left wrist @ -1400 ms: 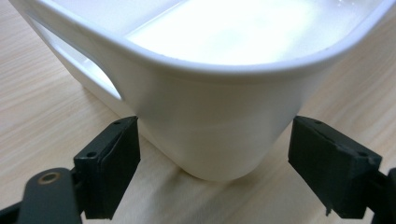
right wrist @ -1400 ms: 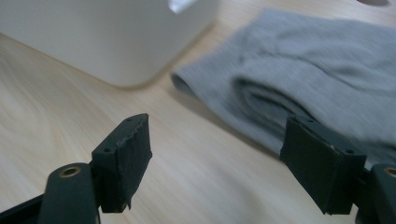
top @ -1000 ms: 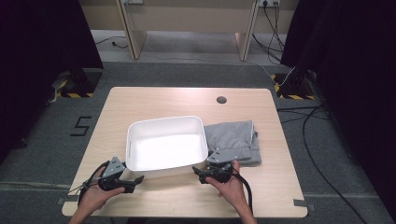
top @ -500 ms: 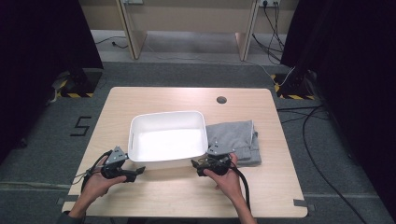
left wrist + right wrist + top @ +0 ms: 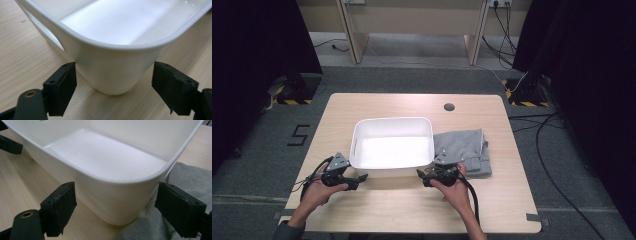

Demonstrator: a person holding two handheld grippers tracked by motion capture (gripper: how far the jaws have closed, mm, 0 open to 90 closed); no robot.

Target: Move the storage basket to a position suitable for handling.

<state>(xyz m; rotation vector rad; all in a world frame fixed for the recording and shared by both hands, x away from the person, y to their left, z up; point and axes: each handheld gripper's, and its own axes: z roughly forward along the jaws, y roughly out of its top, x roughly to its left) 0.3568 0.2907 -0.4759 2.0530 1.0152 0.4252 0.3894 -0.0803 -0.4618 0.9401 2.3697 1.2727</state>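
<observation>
White tub [image 5: 392, 145] on desk [image 5: 362, 210], near corners bracketed.
Both hand-held grippers, left [image 5: 360, 178] at 7 and right [image 5: 421, 175] at 5, gape wide; next, pinch.

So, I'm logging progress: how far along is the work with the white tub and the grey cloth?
Early. Done: the left gripper and right gripper sit at the near corners of the white tub, fingers open, each straddling a corner without pressing. In hand: lining up a two-handed grasp. Left: the tub is empty, and the folded grey cloth lies beside it on the table.
</observation>
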